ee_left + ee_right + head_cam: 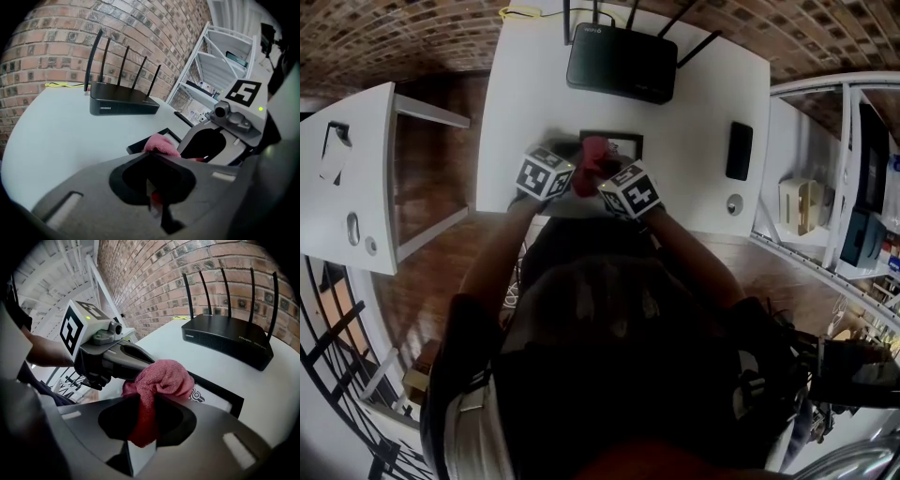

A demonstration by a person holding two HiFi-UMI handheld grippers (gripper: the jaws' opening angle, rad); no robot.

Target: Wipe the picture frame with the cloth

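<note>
Head view: looking steeply down on a white table (694,103), with a black frame (614,141) lying flat near the middle and a router (623,64) well beyond it. Meeting over the frame's near edge: left tongs (153,197) and right tongs (143,432), tips almost together, a red cloth (592,164) bunched between them.

Left gripper view: clenched nearly flat on a thin corner of cloth, with a sliver of red pinched in the seam and the rest puffing out past the tips.

Right gripper view: clamped on a thick fold hanging down through the gap, so carrying most of the bulk.

Key for the coming move: frame straight ahead of and below both sets of tips, just beyond them, not off to either side. Seems to run long-ways left to right in the head view, though hard to be sure with the near side hidden under cloth and tongs. Cloth over the left end. Bare glass with a small printed mark showing to its right in the right gripper view. Cannot tell whether the cloth presses on the glass or hangs just above it.

Judging from that: right hand better placed, holding the bulk beside the uncovered stretch. Probably calls for a slight drop, then a sweep rightward along the frame.
</note>
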